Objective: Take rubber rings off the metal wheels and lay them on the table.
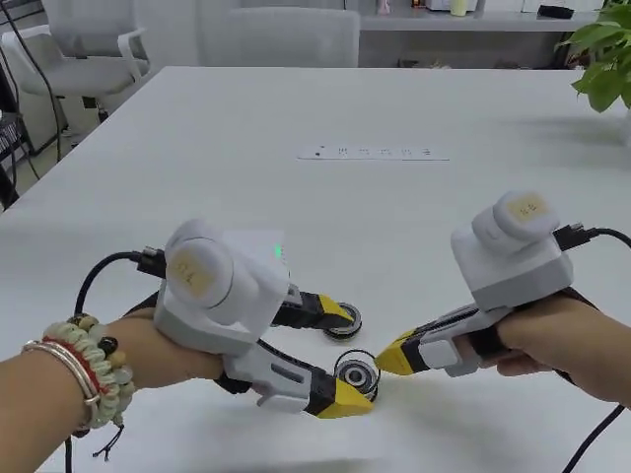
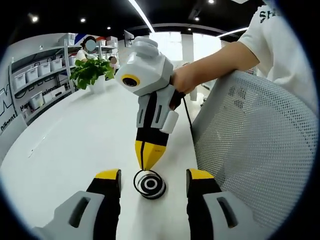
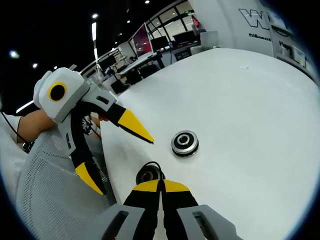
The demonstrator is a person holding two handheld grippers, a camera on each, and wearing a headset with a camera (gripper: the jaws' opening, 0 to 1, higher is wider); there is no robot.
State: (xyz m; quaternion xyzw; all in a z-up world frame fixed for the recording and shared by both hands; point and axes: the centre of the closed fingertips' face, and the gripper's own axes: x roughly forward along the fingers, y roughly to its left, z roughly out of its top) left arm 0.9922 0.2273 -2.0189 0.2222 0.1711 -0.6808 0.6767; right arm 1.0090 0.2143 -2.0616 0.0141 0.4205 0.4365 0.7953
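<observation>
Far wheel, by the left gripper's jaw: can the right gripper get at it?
Probably yes. The far wheel lies on bare table ahead of the right gripper; one jaw of the left gripper sits beside it, not across the way.

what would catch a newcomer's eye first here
Two yellow-tipped grippers meet at the white table's near edge: the open left gripper straddles a small metal wheel, and the shut right gripper points its tip at it. A second wheel lies just beyond.

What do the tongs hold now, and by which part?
The right tongs, shut, seem to pinch the ring at its edge beside the wheel. The left tongs are open around the wheel and hold nothing.
</observation>
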